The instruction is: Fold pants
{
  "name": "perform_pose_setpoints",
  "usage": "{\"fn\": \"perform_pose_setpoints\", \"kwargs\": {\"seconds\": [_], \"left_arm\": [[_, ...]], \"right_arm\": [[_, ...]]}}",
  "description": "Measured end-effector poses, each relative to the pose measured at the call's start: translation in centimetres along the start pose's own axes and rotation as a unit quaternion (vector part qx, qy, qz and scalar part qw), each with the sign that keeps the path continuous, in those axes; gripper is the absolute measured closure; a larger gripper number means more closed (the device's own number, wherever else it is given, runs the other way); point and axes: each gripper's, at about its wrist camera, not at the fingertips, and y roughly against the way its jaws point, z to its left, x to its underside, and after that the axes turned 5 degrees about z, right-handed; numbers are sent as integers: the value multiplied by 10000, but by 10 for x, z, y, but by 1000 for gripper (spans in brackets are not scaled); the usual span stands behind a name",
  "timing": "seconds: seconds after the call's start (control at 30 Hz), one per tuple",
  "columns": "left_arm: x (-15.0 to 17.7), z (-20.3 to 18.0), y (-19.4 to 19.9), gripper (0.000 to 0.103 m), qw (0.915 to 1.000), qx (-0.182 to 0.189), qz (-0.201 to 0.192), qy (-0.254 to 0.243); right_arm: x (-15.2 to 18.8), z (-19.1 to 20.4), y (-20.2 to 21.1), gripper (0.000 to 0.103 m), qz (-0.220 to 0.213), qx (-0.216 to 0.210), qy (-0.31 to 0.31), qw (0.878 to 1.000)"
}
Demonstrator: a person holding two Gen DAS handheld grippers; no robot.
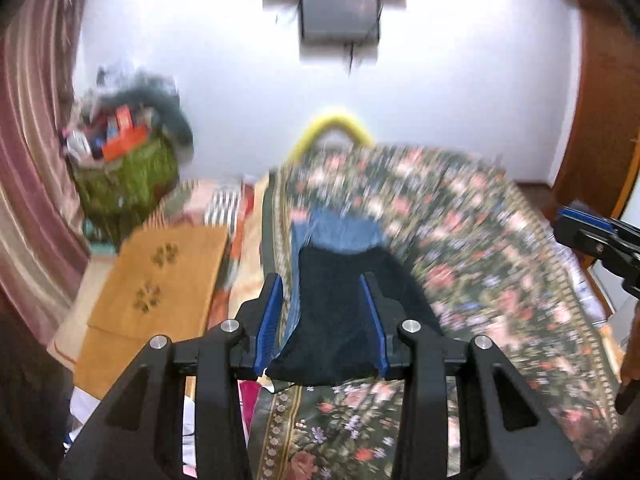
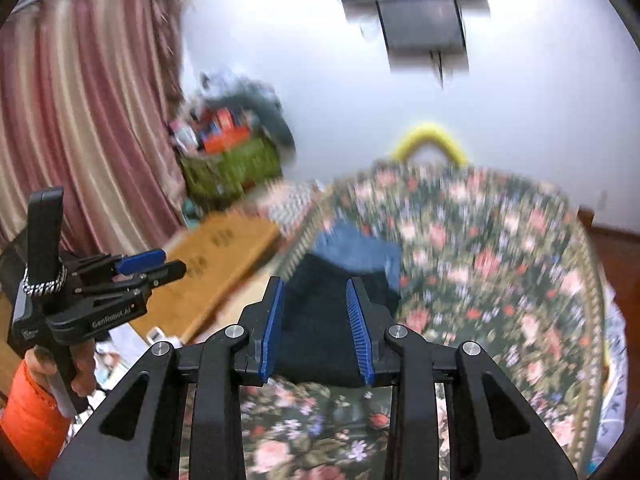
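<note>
Dark pants (image 1: 336, 312) lie on the floral bedspread (image 1: 480, 240), near its left edge, appearing folded into a compact dark block; same block in right wrist view (image 2: 328, 320). A blue garment (image 1: 340, 232) sits just beyond the pants, partly under their far edge. Left gripper (image 1: 324, 292) hangs above the pants, jaws spread wide, blue pads either side of the dark cloth in the view, nothing pinched. Right gripper (image 2: 316, 296) likewise open, jaws apart over the pants, not gripping cloth. In the right wrist view the left gripper appears at far left, held in a hand (image 2: 60, 364) with an orange sleeve; jaws there look parted. Both views blurred beyond the grippers. Left of the bed: an orange-brown mat (image 1: 160, 280), a green basket (image 1: 128, 184) heaped with clutter, striped curtain (image 1: 28, 160). Yellow curved bar (image 1: 332, 132) shows behind the bed's far end against a white wall. Dark box (image 1: 336, 0) mounted high on the wall
</note>
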Motion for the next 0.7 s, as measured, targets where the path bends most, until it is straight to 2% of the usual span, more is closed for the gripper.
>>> {"fn": "perform_pose_setpoints", "kwargs": {"seconds": [0.23,0.37,0.4,0.5,0.57,0.6,0.63,0.67,0.7], "left_arm": [[20,-32,135,64,9926,-6,-1197,-210],[40,-39,181,62,9877,-3,-1561,-131],[46,-40,190,61,9866,-6,-1627,-109],[63,-42,211,42,9832,-55,-1825,-26],[71,-45,219,34,9824,-3,-1867,-17],[76,-46,223,33,9822,-7,-1877,-24],[78,-48,225,28,9819,-34,-1893,-35],[81,-49,227,20,9813,-91,-1922,-46],[84,-50,230,16,9805,-158,-1957,-41]], "right_arm": [[5,59,108,74,-1145,-89,420,9925],[22,85,147,74,-1513,-73,595,9867],[28,91,155,74,-1583,-44,640,9853],[41,104,170,73,-1669,46,707,9834],[48,104,172,65,-1715,144,690,9827],[52,103,174,56,-1733,192,649,9825],[55,102,175,44,-1745,228,608,9825],[57,101,175,39,-1752,251,576,9825],[61,101,176,29,-1777,296,527,9822]]}}
